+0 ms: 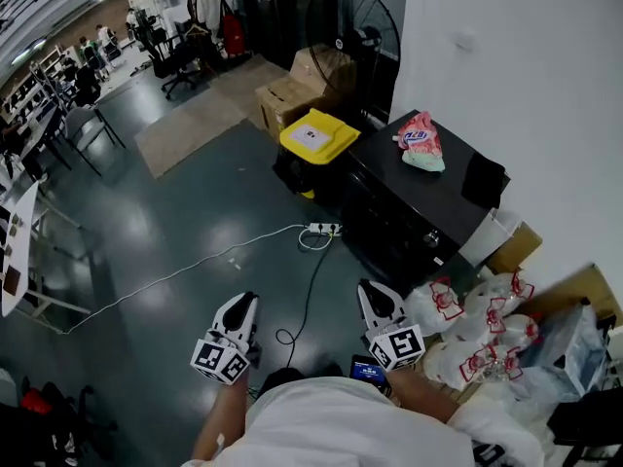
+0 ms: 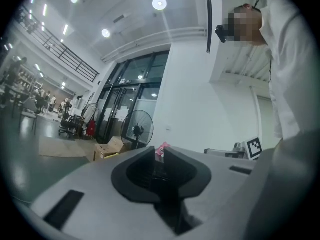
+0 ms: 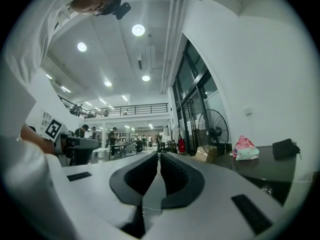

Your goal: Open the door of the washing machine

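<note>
Head view looks steeply down from above. Gripper views face level past left tongs (image 2: 159, 148) and right tongs (image 3: 159, 152); all share the distant pedestal fan (image 3: 214, 126) and pink bag (image 3: 245, 148).

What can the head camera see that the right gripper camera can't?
Only the head view shows the yellow bin, the white power strip on the floor and the plastic bags with red print. Only the right gripper view shows the round ceiling lights and the balcony railing up high. Both show the standing fan and the pink packet lying on the black top.
</note>
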